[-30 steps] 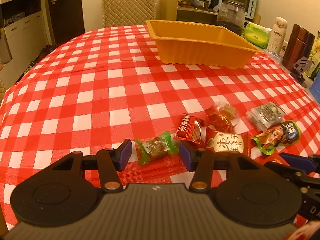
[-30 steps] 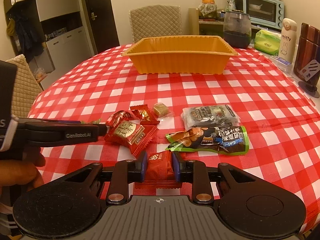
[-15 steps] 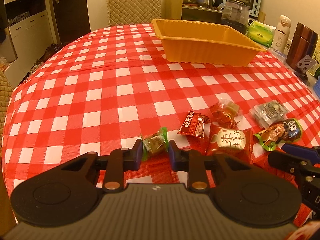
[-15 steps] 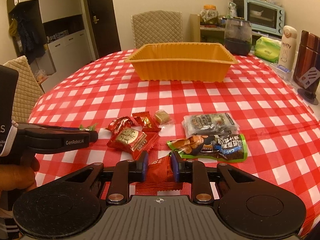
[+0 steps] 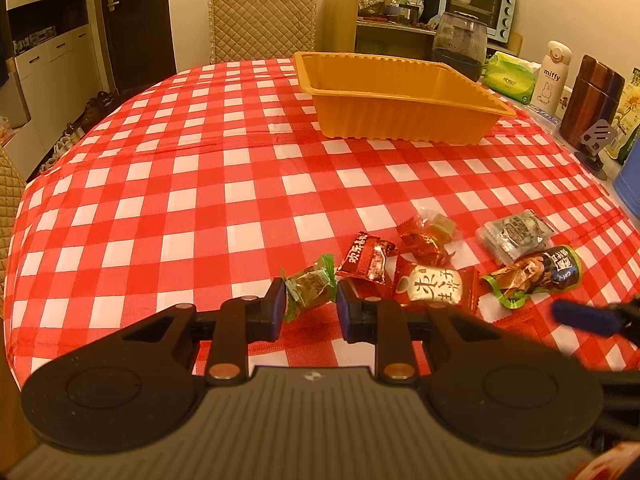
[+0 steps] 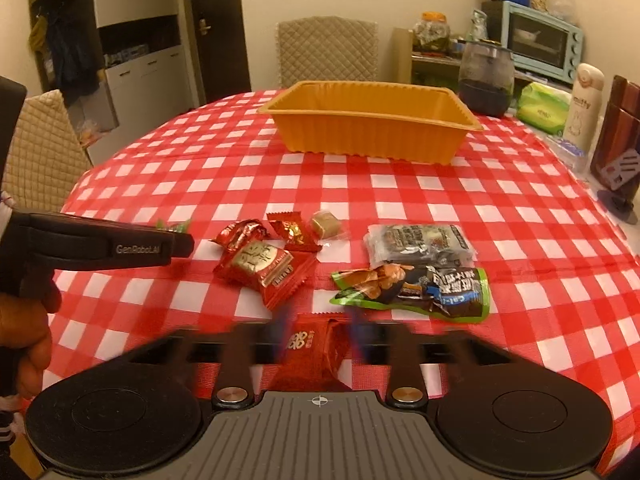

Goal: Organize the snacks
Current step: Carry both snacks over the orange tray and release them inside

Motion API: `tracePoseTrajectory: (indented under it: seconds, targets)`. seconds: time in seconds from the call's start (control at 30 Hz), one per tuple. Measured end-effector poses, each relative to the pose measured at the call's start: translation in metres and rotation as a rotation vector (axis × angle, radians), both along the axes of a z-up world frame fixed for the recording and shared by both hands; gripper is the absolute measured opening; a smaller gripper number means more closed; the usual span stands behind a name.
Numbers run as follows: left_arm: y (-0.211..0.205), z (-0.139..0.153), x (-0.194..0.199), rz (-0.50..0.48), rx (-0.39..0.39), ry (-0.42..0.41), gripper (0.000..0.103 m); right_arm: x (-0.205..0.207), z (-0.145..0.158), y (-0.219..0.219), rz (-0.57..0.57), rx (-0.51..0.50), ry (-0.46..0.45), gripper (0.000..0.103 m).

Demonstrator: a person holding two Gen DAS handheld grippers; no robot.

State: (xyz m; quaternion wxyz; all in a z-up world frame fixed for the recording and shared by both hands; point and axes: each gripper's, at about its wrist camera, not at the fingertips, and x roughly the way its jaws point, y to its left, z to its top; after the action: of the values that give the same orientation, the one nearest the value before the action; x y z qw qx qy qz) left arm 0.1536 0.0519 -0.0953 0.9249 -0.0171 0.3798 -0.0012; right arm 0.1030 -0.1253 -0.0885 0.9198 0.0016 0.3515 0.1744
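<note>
Landmark: orange tray (image 5: pixel 400 116), on the checked tablecloth (image 5: pixel 180 184) at the far side.

Hidden/unclear: in the right wrist view the left gripper (image 6: pixel 176 240) is seen side-on, covering most of its green-wrapped candy (image 6: pixel 174 225); the hand (image 6: pixel 20 344) holding it is cut off at the left edge. Right gripper (image 6: pixel 320 334) fingers are motion-blurred. The small print on most packets is too small to read.

Jaws: left gripper (image 5: pixel 311 310), nearer the camera than the tray and left of the snack pile, is clamped on the green-wrapped candy (image 5: pixel 310 290). Right gripper's jaws are opening; the red snack pack (image 6: pixel 314 354) sits between them, and contact can't be told through the blur.

Writing: "GenRobot.AI" on the left gripper's side; "miffy" on the white bottle (image 5: pixel 552 74) right of the tray.
</note>
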Motion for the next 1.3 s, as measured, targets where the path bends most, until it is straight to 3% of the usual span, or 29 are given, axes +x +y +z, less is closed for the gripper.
tracePoseTrajectory:
  seconds: [0.17, 0.27, 0.33, 0.8, 1.3]
  targets:
    - [0.0, -0.001, -0.001, 0.0, -0.006, 0.003, 0.024, 0.004, -0.009, 0.003, 0.005, -0.006, 0.053, 0.066]
    - [0.002, -0.001, -0.001, 0.003, -0.01, 0.004, 0.024, 0.004, -0.014, 0.009, 0.019, -0.03, 0.075, 0.036]
    - [0.001, 0.0, -0.001, 0.0, -0.013, 0.003, 0.024, 0.003, -0.016, 0.01, 0.015, -0.047, 0.076, 0.031]
    - [-0.011, 0.031, 0.005, -0.031, -0.05, -0.058, 0.024, 0.003, 0.022, -0.008, -0.042, 0.024, -0.068, 0.029]
    - [-0.043, 0.077, 0.061, -0.13, -0.083, -0.144, 0.024, 0.073, 0.071, -0.042, -0.105, 0.067, -0.157, 0.029]
